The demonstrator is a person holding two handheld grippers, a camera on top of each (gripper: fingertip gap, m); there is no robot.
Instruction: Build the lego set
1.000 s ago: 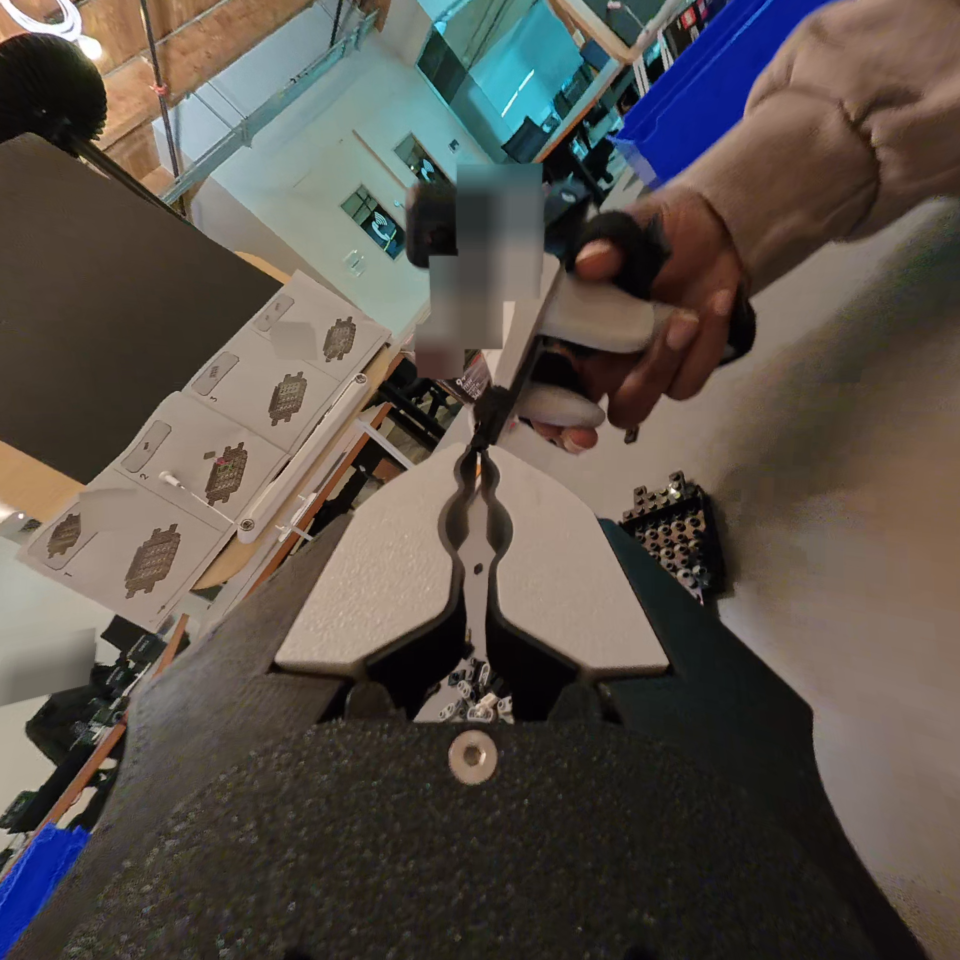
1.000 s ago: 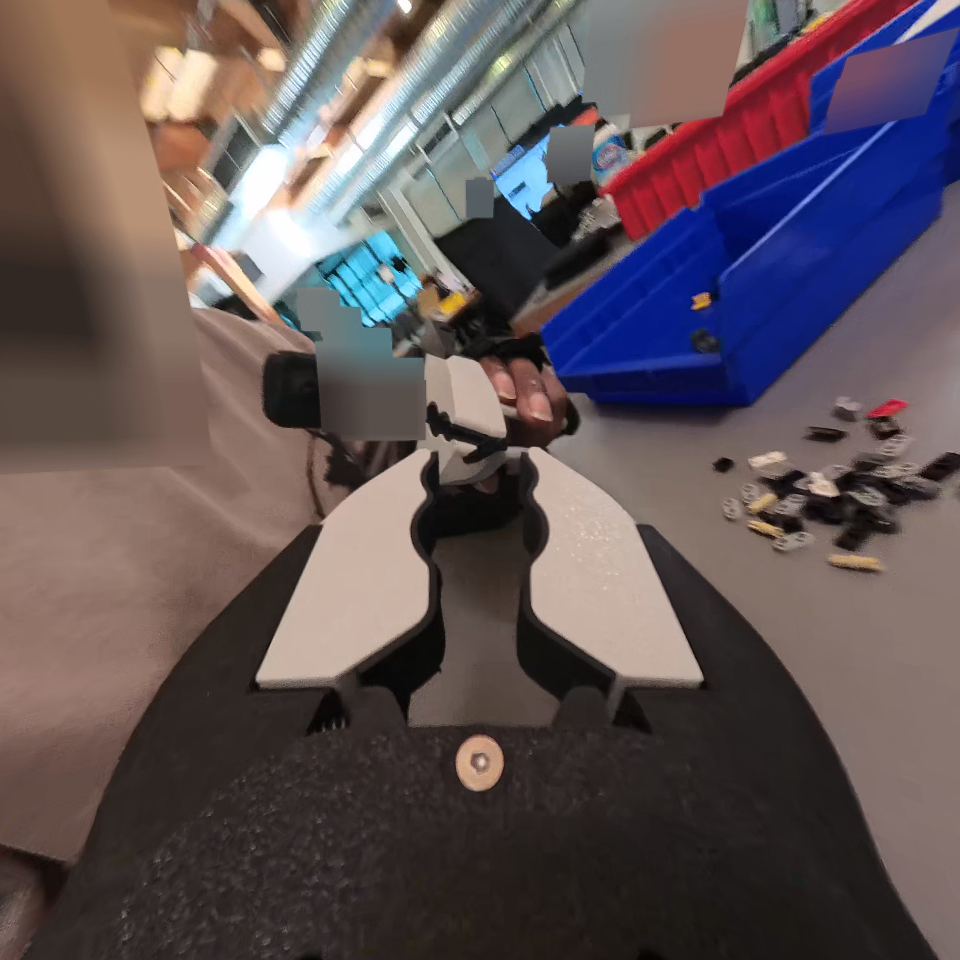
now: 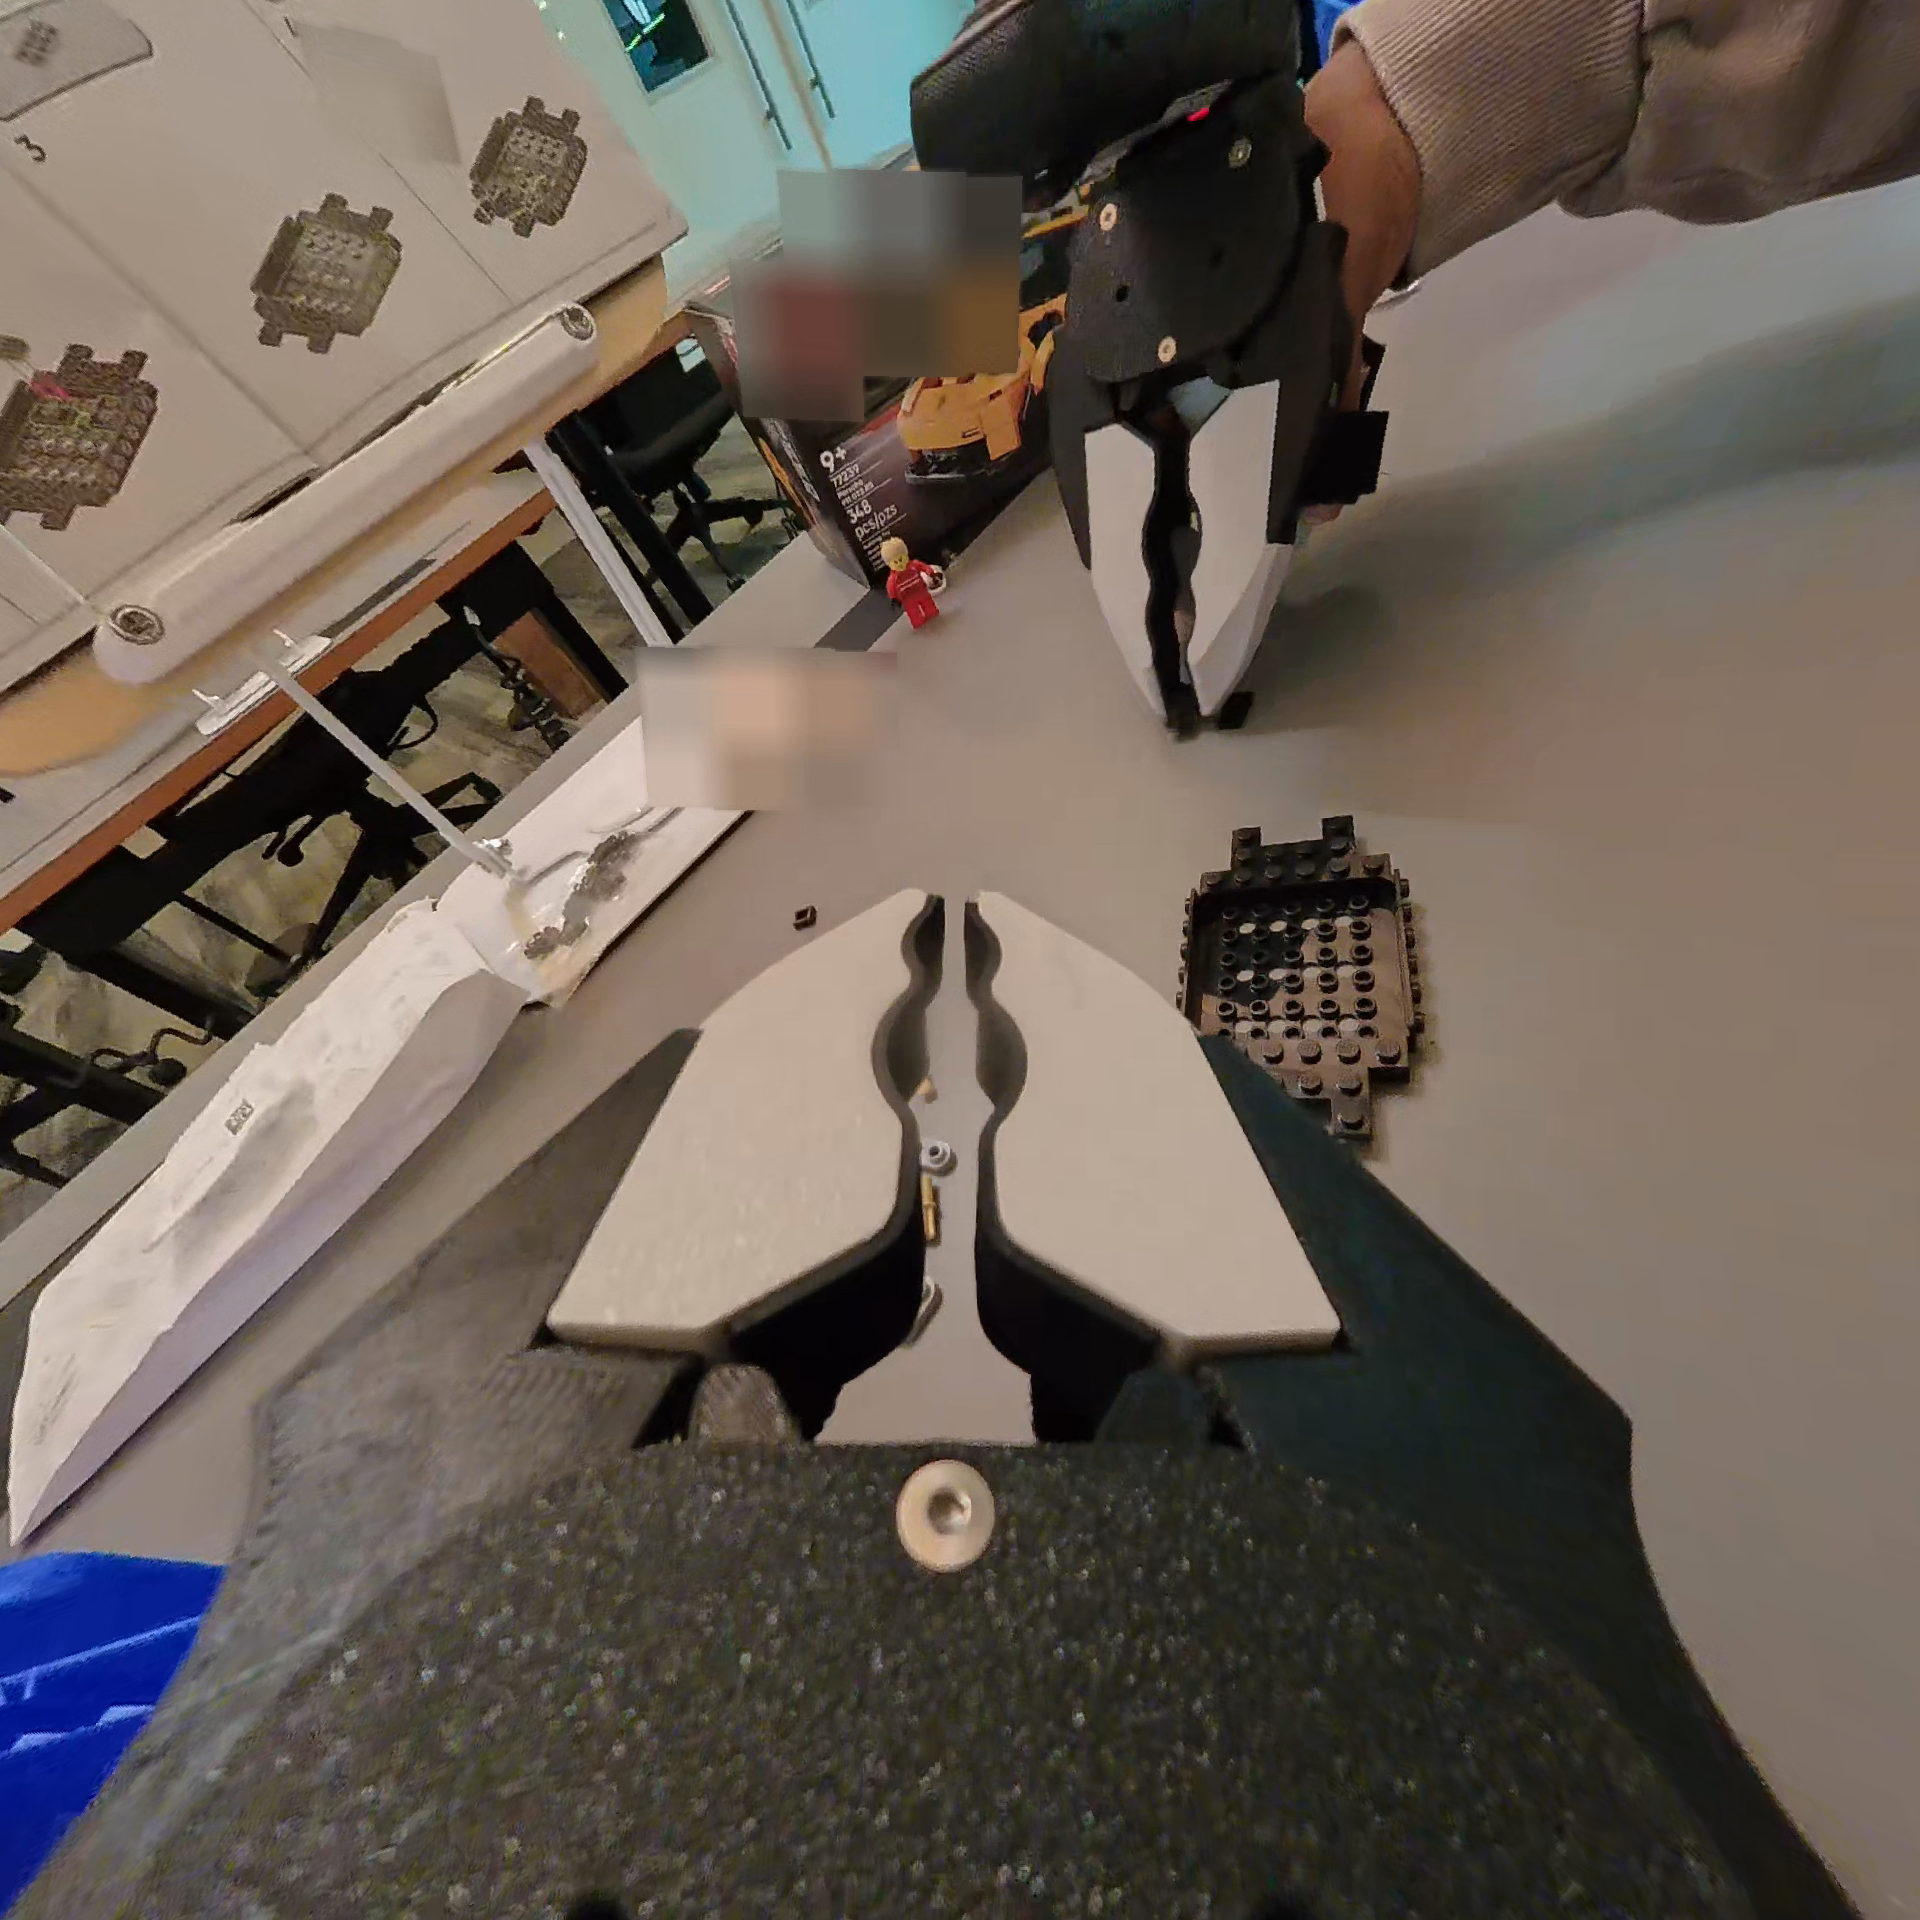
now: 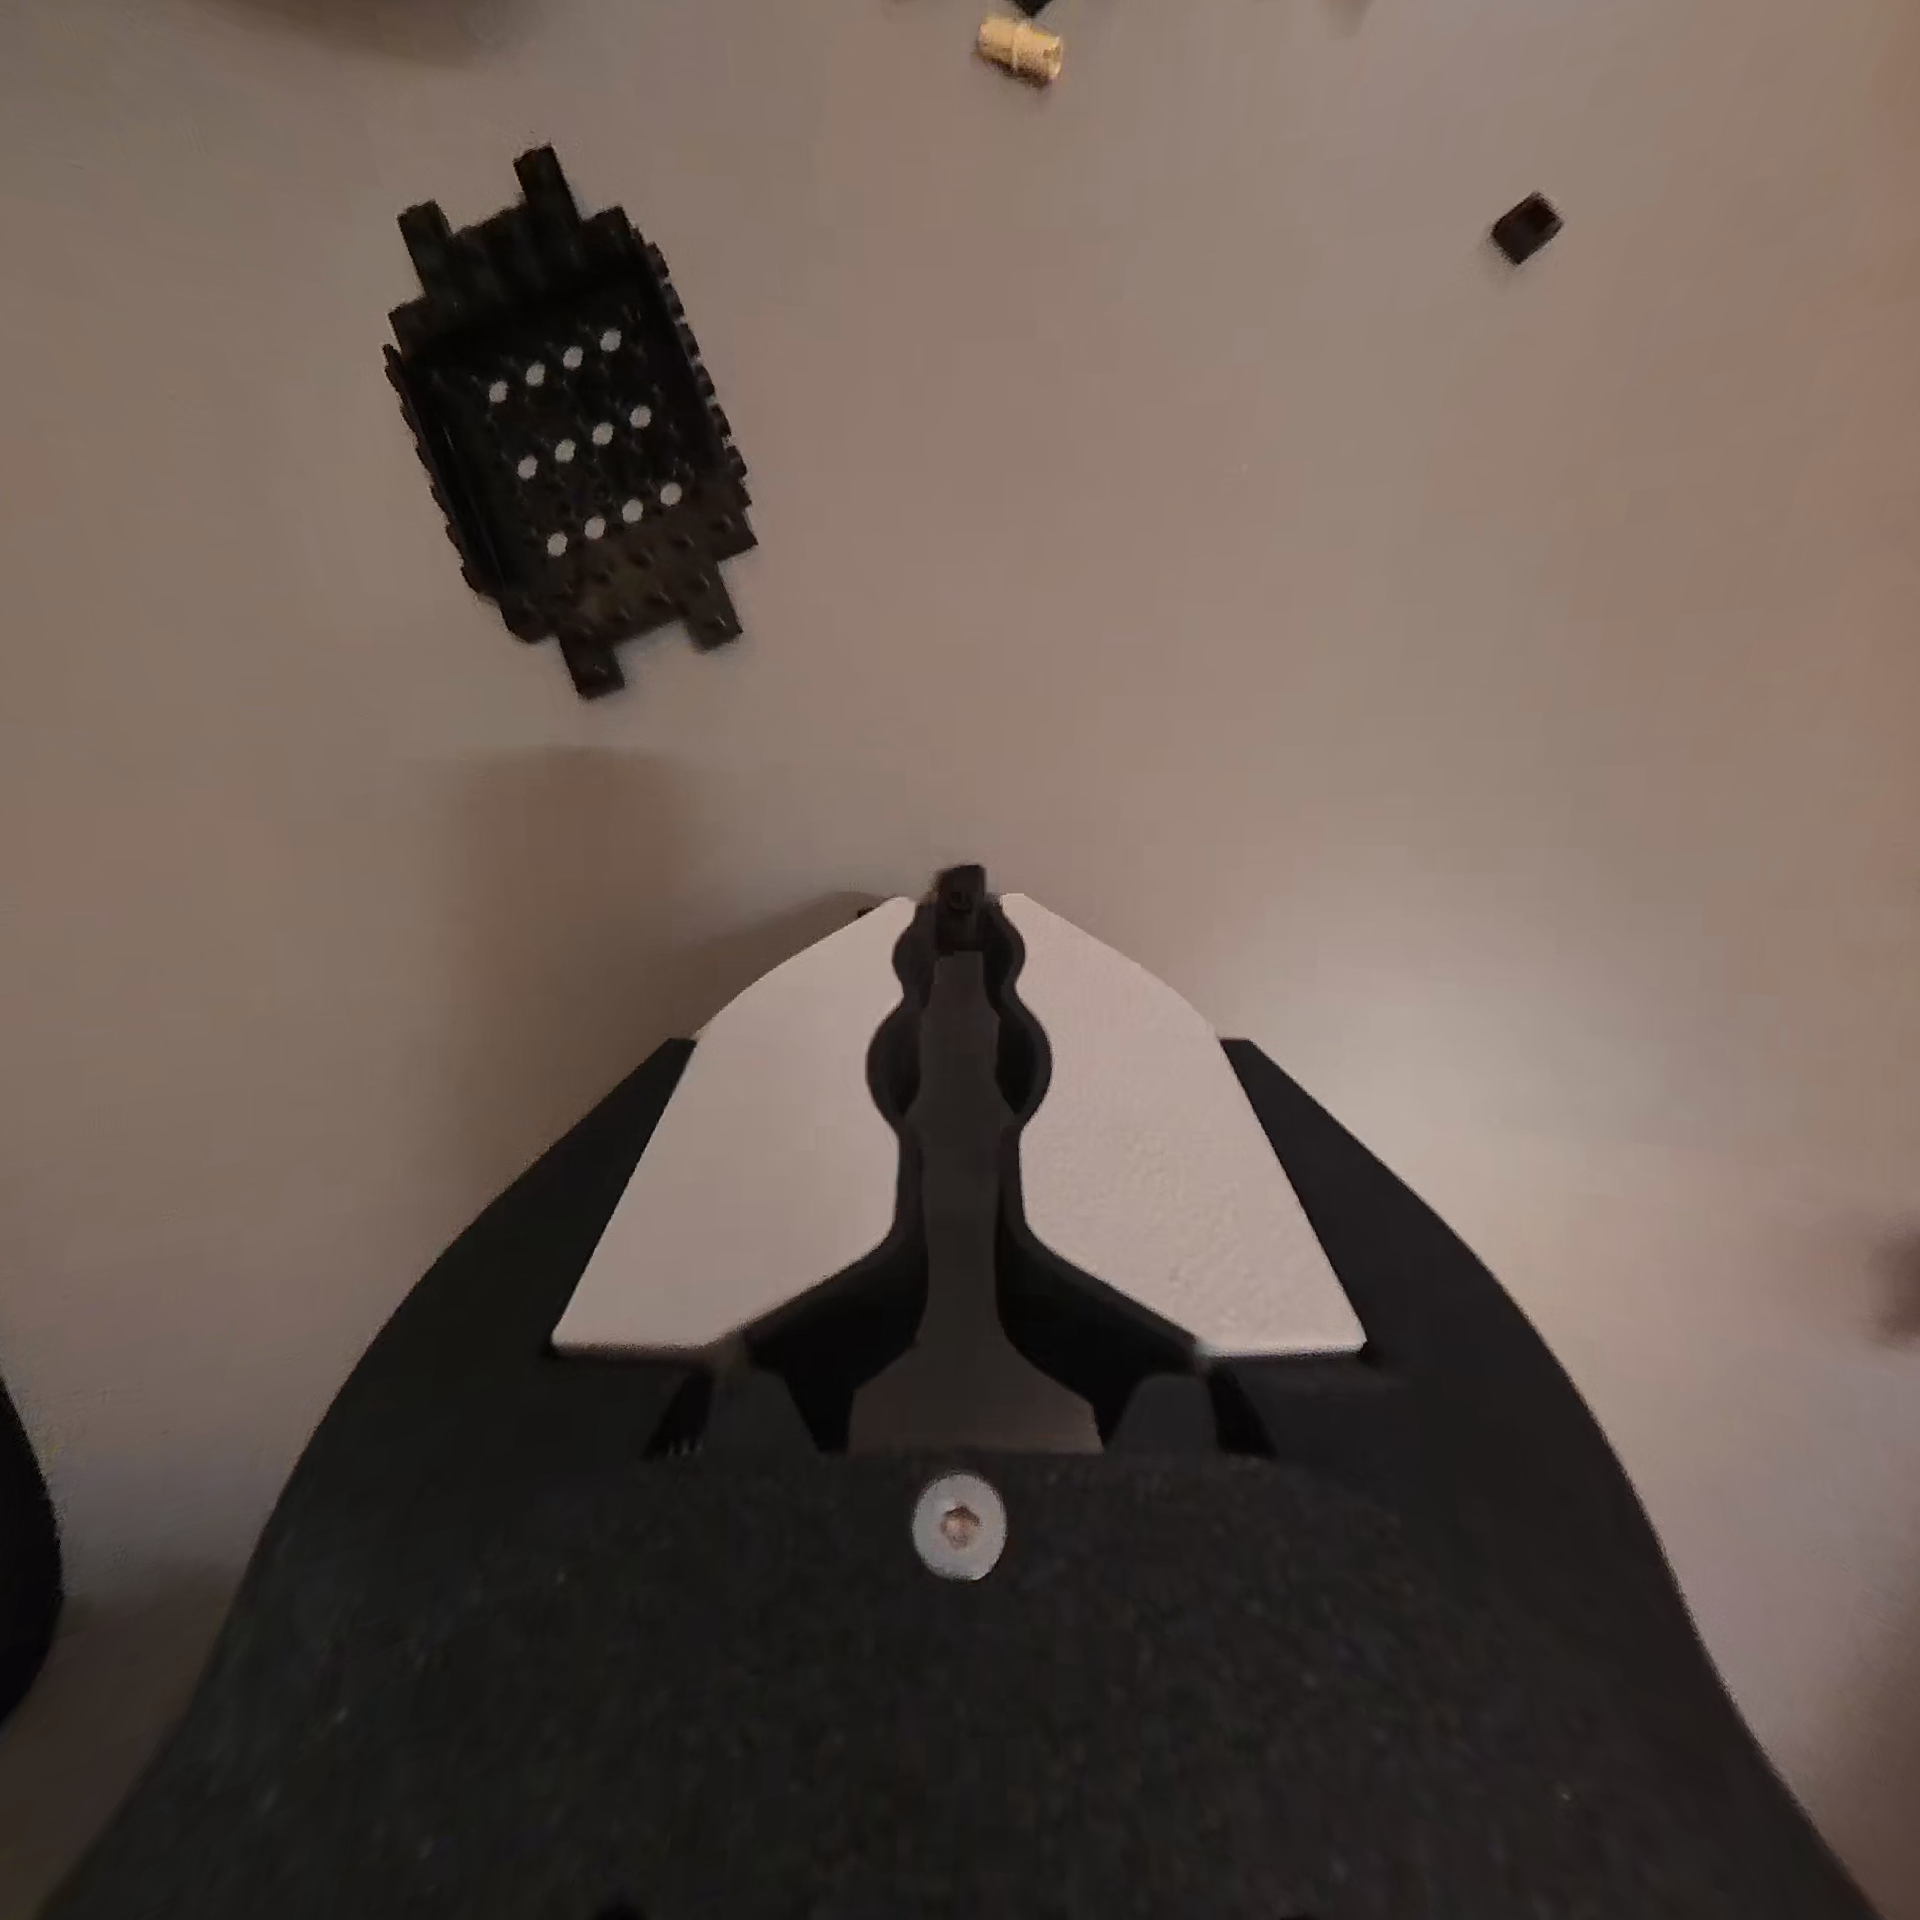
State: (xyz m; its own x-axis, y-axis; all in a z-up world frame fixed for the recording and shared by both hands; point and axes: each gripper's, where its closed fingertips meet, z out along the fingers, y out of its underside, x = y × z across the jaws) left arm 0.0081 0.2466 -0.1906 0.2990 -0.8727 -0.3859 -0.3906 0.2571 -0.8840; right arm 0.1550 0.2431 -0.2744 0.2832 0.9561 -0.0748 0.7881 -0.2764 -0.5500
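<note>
The right gripper (image 4: 961,902), pointed down at the grey tabletop (image 4: 1247,520), is clamped on a small black lego piece (image 4: 958,896) at its fingertips. The left gripper (image 3: 954,902) hovers low over the table, its jaws nearly together with a narrow gap and nothing between them. The black studded lego base plate with round holes (image 3: 1304,971) lies flat on the table, apart from both grippers, just right of the left one. A loose small black brick (image 4: 1527,225) and a tan cylindrical piece (image 4: 1020,47) lie beyond.
</note>
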